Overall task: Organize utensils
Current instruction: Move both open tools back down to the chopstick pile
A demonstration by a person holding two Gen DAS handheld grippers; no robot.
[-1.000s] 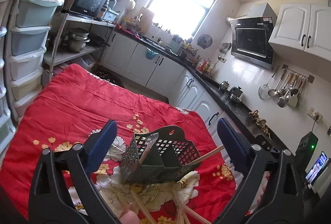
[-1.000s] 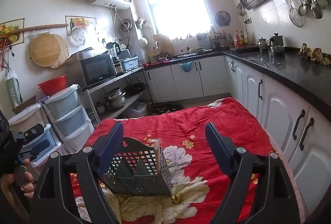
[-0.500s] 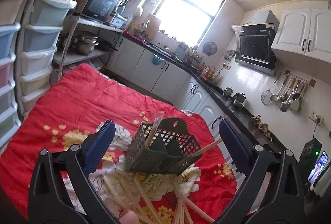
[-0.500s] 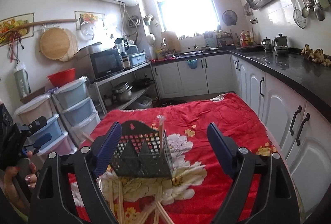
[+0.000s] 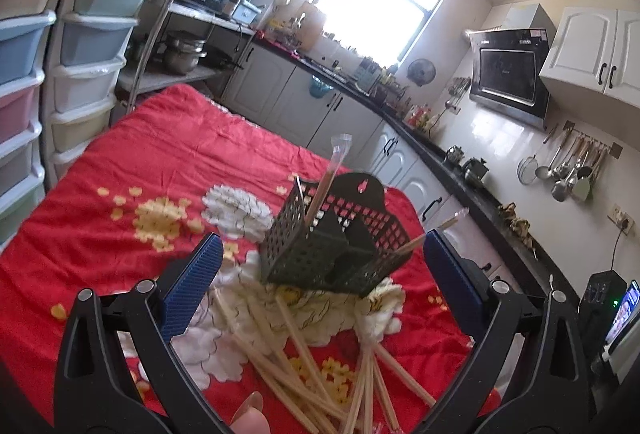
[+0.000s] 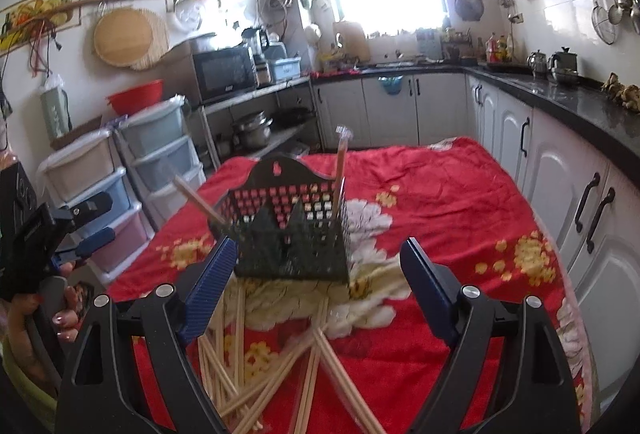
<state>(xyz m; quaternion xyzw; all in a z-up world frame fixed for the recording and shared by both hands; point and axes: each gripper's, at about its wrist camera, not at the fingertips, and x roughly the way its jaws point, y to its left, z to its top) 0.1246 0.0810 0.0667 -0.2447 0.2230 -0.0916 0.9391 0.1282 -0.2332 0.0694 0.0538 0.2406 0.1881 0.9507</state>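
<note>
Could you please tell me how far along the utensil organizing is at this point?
Barely begun: two wrapped chopsticks stand in the black basket. Both the left gripper and right gripper are open and empty. The loose chopstick pile on the red cloth remains.

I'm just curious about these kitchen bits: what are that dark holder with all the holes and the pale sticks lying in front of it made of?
The dark perforated utensil basket looks like matte moulded plastic: uniform colour, regular punched grid. The pale loose chopsticks look like unvarnished bamboo or wood, judging by their tan, dull surface; which of the two is unclear.
</note>
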